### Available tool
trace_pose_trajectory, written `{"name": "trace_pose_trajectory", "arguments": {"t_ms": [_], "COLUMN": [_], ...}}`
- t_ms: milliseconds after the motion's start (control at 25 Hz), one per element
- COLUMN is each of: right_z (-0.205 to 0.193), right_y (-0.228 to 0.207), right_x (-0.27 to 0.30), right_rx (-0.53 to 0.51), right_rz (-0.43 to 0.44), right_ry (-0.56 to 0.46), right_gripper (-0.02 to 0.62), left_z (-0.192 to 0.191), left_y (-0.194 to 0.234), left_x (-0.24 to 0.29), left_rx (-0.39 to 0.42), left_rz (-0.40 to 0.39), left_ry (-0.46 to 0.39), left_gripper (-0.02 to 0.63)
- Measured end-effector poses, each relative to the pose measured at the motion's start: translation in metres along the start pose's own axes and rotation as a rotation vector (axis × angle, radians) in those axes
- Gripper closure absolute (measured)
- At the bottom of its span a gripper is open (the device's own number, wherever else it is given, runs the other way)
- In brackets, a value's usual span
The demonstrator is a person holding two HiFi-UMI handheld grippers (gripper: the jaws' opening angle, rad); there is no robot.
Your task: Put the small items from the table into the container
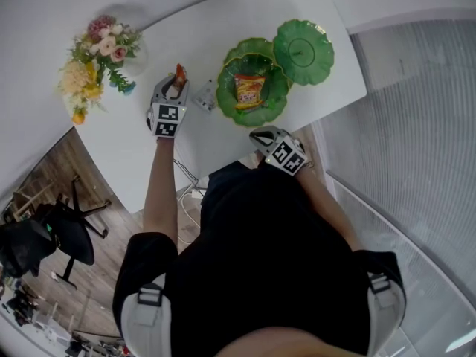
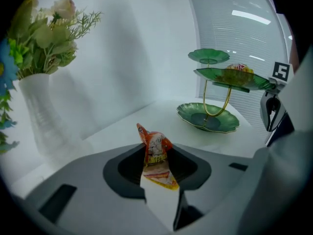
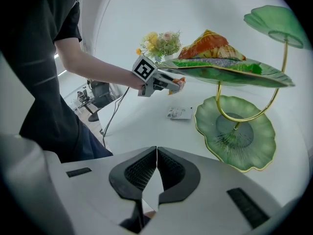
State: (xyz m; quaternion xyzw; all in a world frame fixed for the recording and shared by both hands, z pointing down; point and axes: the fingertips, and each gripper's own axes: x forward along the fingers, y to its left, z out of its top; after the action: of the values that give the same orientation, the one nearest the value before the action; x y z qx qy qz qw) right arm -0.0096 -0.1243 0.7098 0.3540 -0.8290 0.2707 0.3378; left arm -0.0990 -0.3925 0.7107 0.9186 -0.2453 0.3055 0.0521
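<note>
One snack bag [image 1: 249, 90] lies on the middle plate of the green stand [image 1: 277, 94]. The left gripper [image 1: 174, 88] pinches an orange bag [image 2: 155, 153] over the tabletop. A white packet [image 1: 206, 97] waits mid-tabletop, beside the stand. The right gripper [image 3: 156, 173] is closed tight and holds nothing.

Left gripper [image 2: 157, 168] clamped on 1 orange packet [image 2: 154, 146], which stands upright between the jaws. Flower vase [image 2: 41, 116] at left. Green 3-tier stand [image 2: 210, 124] at right on table [image 2: 146, 114], second packet [image 2: 239, 68] on its middle tier.
</note>
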Motion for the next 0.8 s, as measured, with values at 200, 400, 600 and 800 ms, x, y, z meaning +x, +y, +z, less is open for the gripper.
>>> {"name": "trace_pose_trajectory", "arguments": {"t_ms": [200,400,600,800], "right_z": [0.003,0.003,0.002,0.0], "right_y": [0.009,0.025,0.039,0.046], "right_x": [0.003,0.009,0.011,0.009], "right_rx": [-0.04,-0.094,-0.154,-0.18], "right_rz": [0.021,0.064,0.105,0.138], "right_ry": [-0.008,-0.013,-0.024,-0.054], "right_gripper": [0.571,0.571,0.571,0.571], "left_z": [0.016,0.032,0.04,0.057], "left_y": [-0.003,-0.021,-0.047,-0.081], "left_x": [-0.032,-0.073,-0.107,-0.126], "left_rx": [-0.059,-0.066,-0.065,-0.159], "left_rz": [0.032,0.055,0.069,0.005], "left_ry": [-0.06,-0.122,-0.149,-0.189], "left_gripper": [0.477,0.478,0.479,0.477]}}
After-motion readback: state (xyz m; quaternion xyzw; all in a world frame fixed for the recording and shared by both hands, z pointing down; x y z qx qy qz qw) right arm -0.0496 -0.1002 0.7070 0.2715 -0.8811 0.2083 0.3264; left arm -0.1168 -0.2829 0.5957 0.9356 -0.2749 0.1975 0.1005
